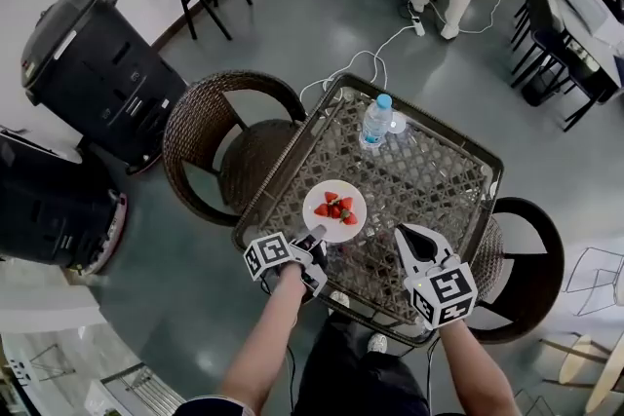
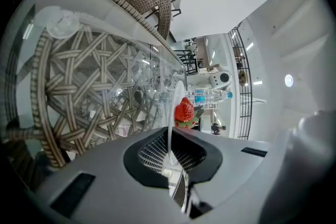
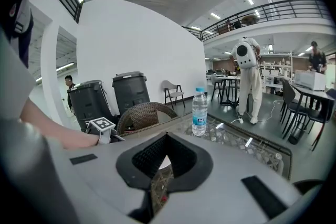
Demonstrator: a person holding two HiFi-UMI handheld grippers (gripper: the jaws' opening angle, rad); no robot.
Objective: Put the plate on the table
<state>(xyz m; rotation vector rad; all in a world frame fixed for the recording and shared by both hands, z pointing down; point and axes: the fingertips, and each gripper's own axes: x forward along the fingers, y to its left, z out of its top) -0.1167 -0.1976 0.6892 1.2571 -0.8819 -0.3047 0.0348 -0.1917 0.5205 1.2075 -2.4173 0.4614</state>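
Left claw (image 1: 317,235), closest to me in the head view, is pinching the near rim of the plate (image 1: 322,193) over the table (image 1: 439,180), so I'd keep it level and lower it slowly so the strawberries (image 1: 336,208) don't roll. Left gripper view: rim clamped edge-on between the pads, glass just beside it, can't tell if it's touching. Right gripper view: right claw (image 3: 164,157) is slightly spread and empty, with the plate off to its left.
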